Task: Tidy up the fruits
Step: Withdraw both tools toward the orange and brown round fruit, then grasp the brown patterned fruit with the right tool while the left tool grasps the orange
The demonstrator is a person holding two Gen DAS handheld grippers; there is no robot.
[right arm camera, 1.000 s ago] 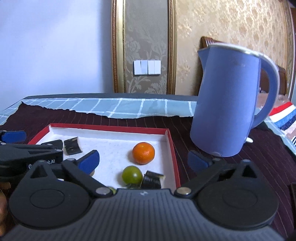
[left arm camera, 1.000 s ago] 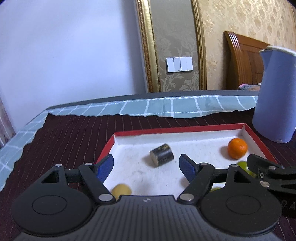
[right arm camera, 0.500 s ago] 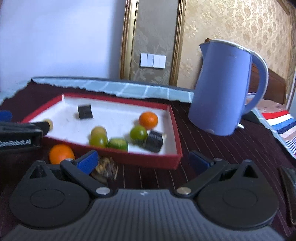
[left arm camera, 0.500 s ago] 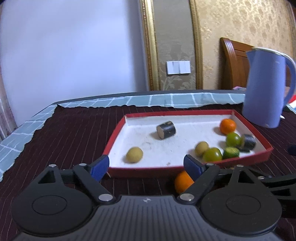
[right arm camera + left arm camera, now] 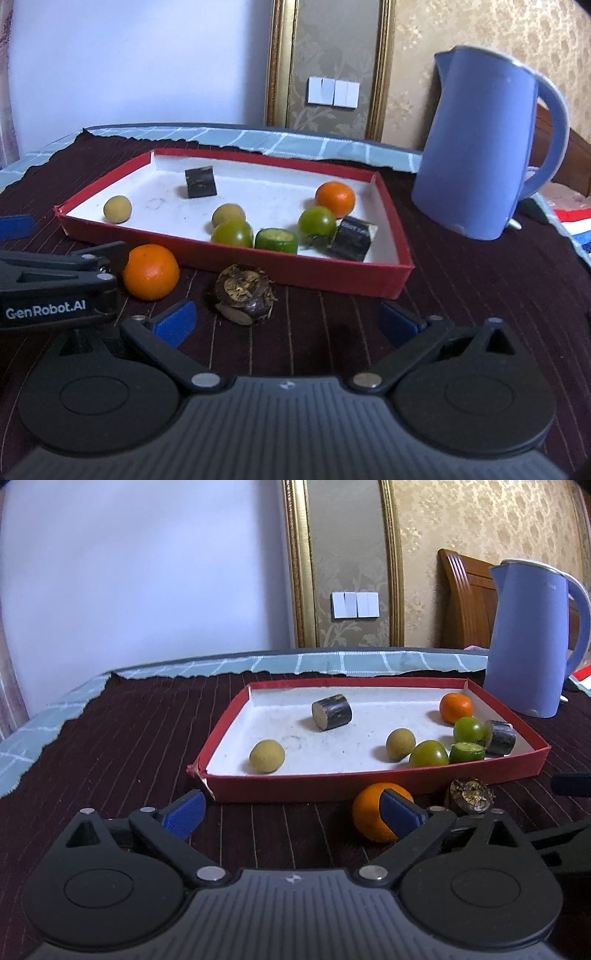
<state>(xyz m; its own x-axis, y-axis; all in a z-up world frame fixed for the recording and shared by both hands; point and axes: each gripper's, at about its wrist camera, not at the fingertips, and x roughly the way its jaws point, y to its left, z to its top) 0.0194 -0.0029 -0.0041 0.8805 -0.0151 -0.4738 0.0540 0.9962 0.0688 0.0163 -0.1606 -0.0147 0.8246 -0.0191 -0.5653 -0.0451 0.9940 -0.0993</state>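
The left gripper (image 5: 293, 810), marked "GenRobot.AI", has just been opening; an orange (image 5: 373, 818) sits behind its right pad. The right gripper (image 5: 286, 321) gapes wide and empty, a brown fruit (image 5: 244, 292) just ahead.

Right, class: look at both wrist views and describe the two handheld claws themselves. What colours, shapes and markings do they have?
Each claw is matte black plastic: a ribbed central body, two round discs at the sides, and angled link arms joined by silver pivot pins. The left claw and right claw both end in blue pads. In the right wrist view, the left claw's side carries white "GenRobot.AI" lettering. No cables, hands or sleeves show.

Soft dim daylight, slight blur, fisheye-bent dark corners
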